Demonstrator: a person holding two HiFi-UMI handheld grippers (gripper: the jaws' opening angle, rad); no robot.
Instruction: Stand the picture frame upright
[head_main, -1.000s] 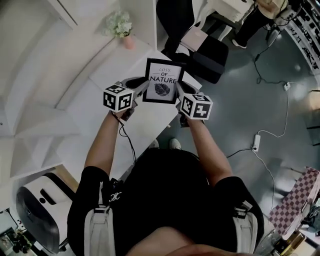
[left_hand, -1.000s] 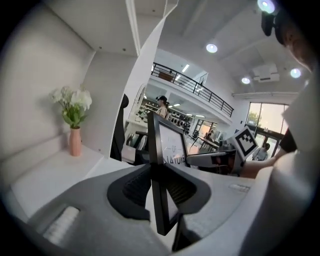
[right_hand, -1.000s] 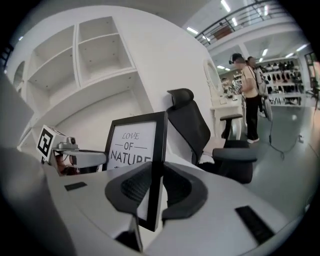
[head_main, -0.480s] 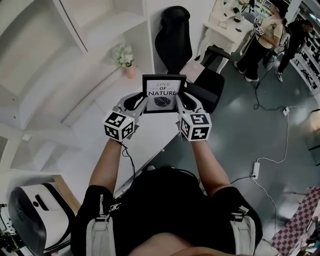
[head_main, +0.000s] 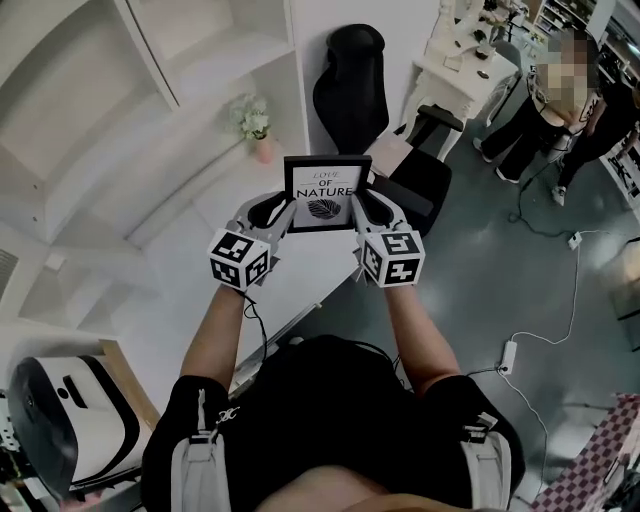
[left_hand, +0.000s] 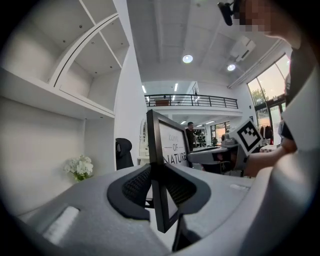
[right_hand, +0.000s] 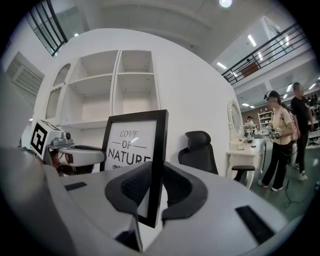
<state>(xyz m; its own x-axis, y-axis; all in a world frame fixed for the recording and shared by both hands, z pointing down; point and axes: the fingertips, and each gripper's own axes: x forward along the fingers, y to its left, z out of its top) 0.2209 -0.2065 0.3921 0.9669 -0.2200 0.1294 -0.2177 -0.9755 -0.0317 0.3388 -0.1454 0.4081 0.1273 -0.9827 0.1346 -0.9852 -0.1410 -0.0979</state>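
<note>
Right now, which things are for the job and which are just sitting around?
For the job: picture frame, left gripper and right gripper, each clamped on one side edge.
Just around: potted flowers, black chair, white shelves, power strip.

Grey left tongs (head_main: 286, 206) and right tongs (head_main: 356, 204), black ribbed pads (left_hand: 137, 184), black-and-white marker cubes (head_main: 238, 259), black T-shirt (head_main: 330, 400), grey shoulder straps (head_main: 200, 460).

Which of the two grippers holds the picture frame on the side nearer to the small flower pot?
The left gripper: it clamps the picture frame on the edge toward the flower pot, while the right gripper clamps the opposite edge.
</note>
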